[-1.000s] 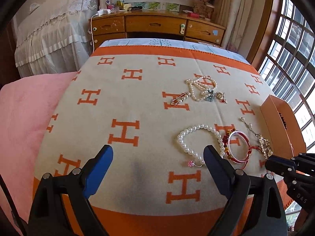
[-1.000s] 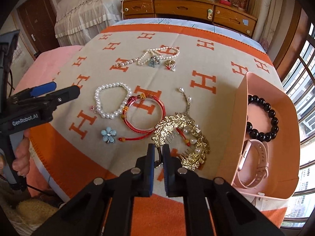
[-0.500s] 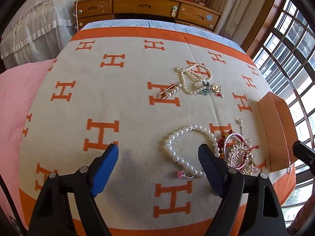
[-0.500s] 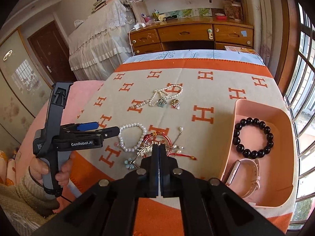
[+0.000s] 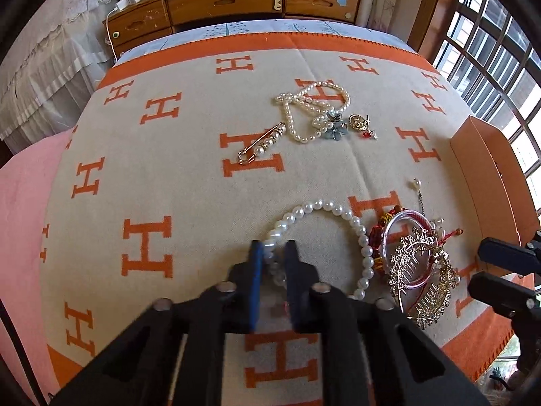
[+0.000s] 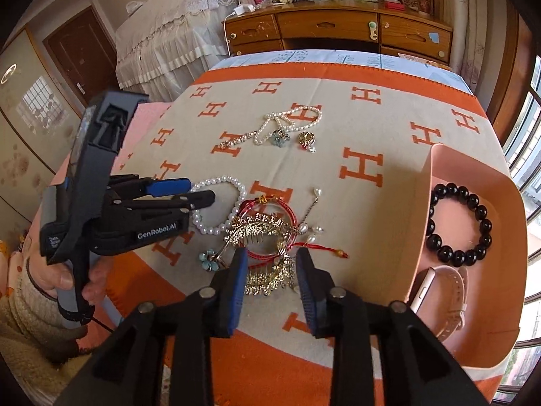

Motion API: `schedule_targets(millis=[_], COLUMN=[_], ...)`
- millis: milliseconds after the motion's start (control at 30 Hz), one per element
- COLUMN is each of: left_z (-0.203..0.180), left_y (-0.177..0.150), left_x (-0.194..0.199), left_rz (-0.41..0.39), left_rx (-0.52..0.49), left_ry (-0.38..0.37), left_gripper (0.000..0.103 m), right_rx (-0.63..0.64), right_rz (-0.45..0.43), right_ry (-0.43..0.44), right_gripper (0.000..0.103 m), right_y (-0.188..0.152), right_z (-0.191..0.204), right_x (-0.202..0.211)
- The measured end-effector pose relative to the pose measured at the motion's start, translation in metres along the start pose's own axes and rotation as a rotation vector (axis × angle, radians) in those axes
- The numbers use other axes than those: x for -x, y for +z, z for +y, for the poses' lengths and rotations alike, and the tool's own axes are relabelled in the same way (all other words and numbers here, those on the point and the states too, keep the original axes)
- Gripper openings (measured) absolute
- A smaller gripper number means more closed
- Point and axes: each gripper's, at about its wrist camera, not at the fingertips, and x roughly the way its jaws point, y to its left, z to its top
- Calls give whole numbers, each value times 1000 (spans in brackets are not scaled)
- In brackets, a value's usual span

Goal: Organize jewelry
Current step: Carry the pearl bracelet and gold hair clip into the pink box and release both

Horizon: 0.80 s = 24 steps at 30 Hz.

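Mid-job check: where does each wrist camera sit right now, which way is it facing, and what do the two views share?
Left wrist: on the left gripper, looking steeply down the bed; jaws shut on the pearl bracelet; right gripper's tips at the right edge.
Right wrist: on the right gripper, facing down over the gold hair comb, jaws opening; pink tray right, hand left.
Shared: bracelet, comb, red bangle, blanket.
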Motion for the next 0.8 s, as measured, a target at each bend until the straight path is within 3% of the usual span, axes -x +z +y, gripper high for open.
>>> schedule_targets(millis=[100, 300, 367, 433, 567, 800], left_z=[5, 26, 30, 32, 29, 4], left_y=[-1, -4, -4, -4, 1, 23], left_x=[2, 3, 8, 15, 41, 102], left_rz=[-10, -19, -37, -59, -114, -244], left_rx=[29, 147, 167, 179, 181, 101], left_ry=[-29, -190, -203, -218, -245, -270], left_gripper=[7, 6, 6, 5, 5, 5], right_rx=[21, 55, 54, 37, 21, -71], right_rz=[9, 53, 60, 50, 1, -188], right_ry=[-5, -52, -65, -46, -22, 2], right_gripper=[30, 29, 11, 9, 8, 8], right_y=[2, 0, -2, -3, -5, -6], right_z=[4, 8, 7, 4, 4, -18], right_x=[-10, -30, -33, -29, -12, 58])
